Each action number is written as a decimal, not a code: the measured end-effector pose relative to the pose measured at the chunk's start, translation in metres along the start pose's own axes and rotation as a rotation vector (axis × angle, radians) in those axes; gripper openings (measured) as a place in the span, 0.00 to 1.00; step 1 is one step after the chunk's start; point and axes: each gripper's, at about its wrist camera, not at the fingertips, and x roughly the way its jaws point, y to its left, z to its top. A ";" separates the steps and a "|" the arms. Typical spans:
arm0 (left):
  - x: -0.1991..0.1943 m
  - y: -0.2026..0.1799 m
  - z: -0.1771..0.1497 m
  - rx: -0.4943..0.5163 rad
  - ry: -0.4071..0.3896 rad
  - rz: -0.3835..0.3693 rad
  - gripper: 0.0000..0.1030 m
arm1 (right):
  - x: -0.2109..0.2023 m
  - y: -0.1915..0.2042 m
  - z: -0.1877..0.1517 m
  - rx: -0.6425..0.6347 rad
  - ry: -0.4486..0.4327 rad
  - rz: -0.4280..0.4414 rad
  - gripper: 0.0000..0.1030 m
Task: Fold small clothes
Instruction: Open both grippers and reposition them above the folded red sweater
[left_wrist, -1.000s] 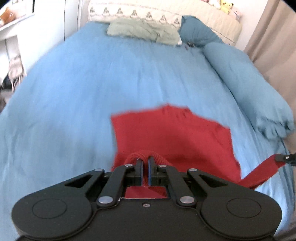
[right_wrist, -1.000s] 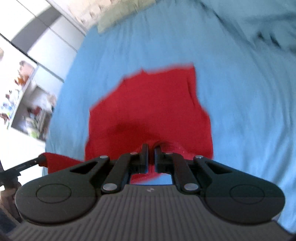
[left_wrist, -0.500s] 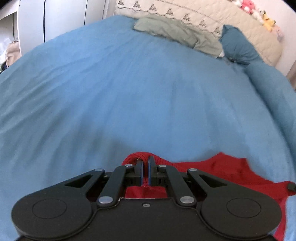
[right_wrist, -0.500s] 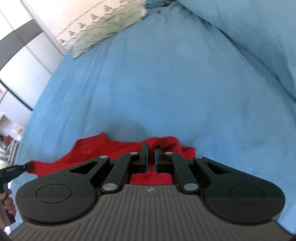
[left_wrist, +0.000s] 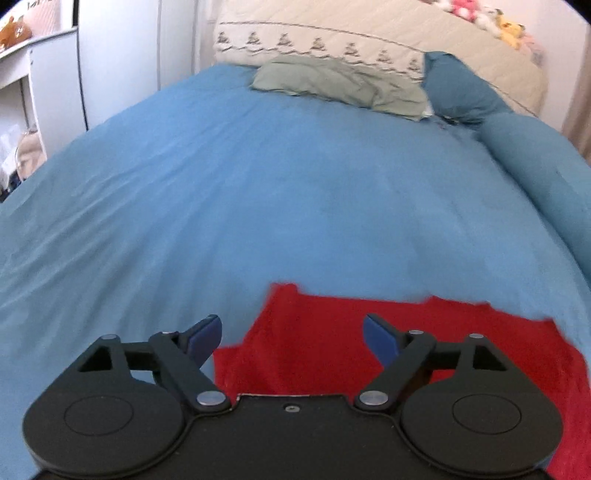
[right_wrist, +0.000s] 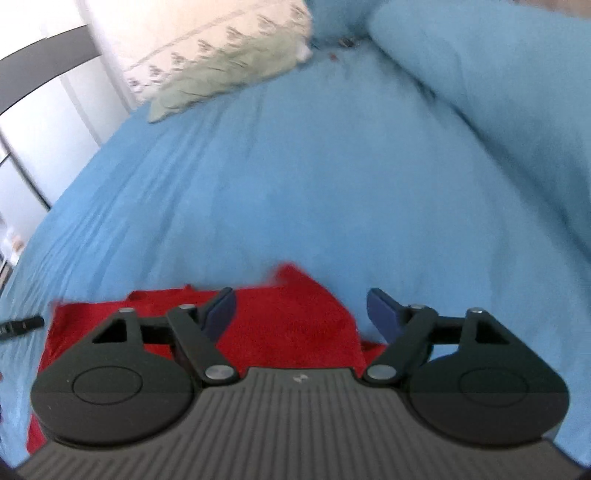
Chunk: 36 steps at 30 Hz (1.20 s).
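Note:
A red garment (left_wrist: 424, 339) lies flat on the blue bedsheet (left_wrist: 258, 192), close in front of both grippers. My left gripper (left_wrist: 291, 339) is open and empty, its jaws spread over the garment's left edge. In the right wrist view the same red garment (right_wrist: 291, 325) lies under my right gripper (right_wrist: 301, 314), which is open and empty over the garment's right edge. The tip of the left gripper (right_wrist: 22, 325) shows at the far left of that view.
A pale green cloth (left_wrist: 340, 85) lies near the head of the bed, against a cream quilted bedhead (left_wrist: 369, 33). A dark teal pillow (left_wrist: 458, 92) and a rolled blue duvet (left_wrist: 535, 166) run along the right. White cupboards (left_wrist: 118, 59) stand at left.
Both grippers held the red garment shut, carried its edge forward and down onto the bed, then opened and let it go. The garment now lies folded flat.

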 end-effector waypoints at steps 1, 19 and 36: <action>-0.008 -0.003 -0.007 0.011 0.006 -0.008 0.89 | -0.005 0.006 -0.001 -0.036 0.001 0.003 0.91; -0.008 -0.022 -0.085 0.098 0.179 -0.028 0.98 | 0.022 0.042 -0.101 -0.195 0.183 -0.020 1.00; -0.077 -0.120 -0.087 0.286 0.121 -0.046 1.00 | -0.108 0.040 -0.116 -0.059 0.153 -0.131 1.00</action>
